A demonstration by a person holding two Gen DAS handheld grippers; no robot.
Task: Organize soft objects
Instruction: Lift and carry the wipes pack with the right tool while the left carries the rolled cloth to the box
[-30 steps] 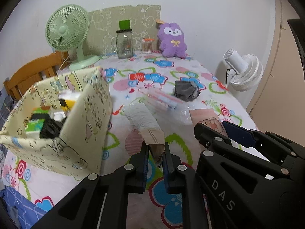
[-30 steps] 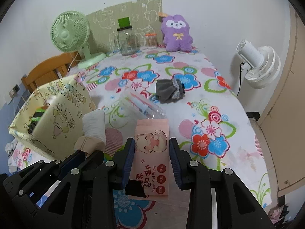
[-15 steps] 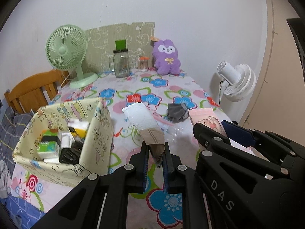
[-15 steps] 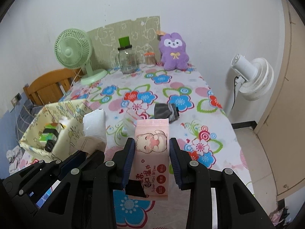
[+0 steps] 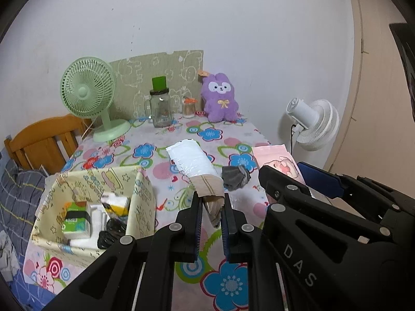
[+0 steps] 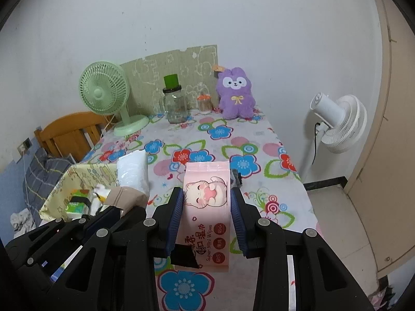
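My left gripper (image 5: pixel 211 210) is shut on the brown end of a white plastic-wrapped soft pack (image 5: pixel 192 160), held up above the flowered table. The same white pack (image 6: pixel 132 173) shows at the left of the right wrist view. My right gripper (image 6: pixel 206 207) is shut on a pink wet-wipes pack (image 6: pixel 207 207) with a cartoon cat, also lifted off the table; the pink pack (image 5: pixel 275 158) peeks over the right gripper's body in the left wrist view. A yellow fabric storage box (image 5: pixel 141 194) with several small items inside stands below and left. A grey sock bundle (image 5: pixel 234 177) lies on the table.
At the table's far end stand a green fan (image 5: pixel 88 96), a glass jar (image 5: pixel 160 108) with a green lid, a small container (image 5: pixel 188 107) and a purple plush rabbit (image 5: pixel 220 98). A white floor fan (image 5: pixel 315 124) stands right of the table. A wooden chair (image 5: pixel 44 140) is at left.
Both grippers have risen with their packs still held. The table, box and sock now appear lower and farther away, and more wall is in view.
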